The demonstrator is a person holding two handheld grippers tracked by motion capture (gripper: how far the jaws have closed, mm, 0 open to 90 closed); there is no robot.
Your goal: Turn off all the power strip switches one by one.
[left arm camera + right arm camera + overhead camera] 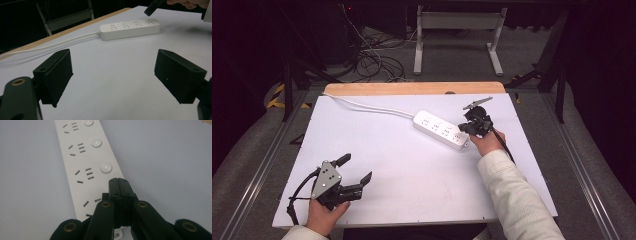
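Near the tabletop's (412, 170) front-left corner, you are resting your left gripper (354, 172) with its jaws spread wide over bare surface. The white power strip (441, 129) is lying toward the back-right, its cord (367, 106) trailing to the back-left corner. Your right gripper (121, 185), jaws pressed together, is hovering over the strip's near end, beside its last button (106, 168).

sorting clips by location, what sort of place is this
Probably a lab or workshop set up for recording: a white table bearing one power strip, loose cables on the grey floor behind, dark surroundings.
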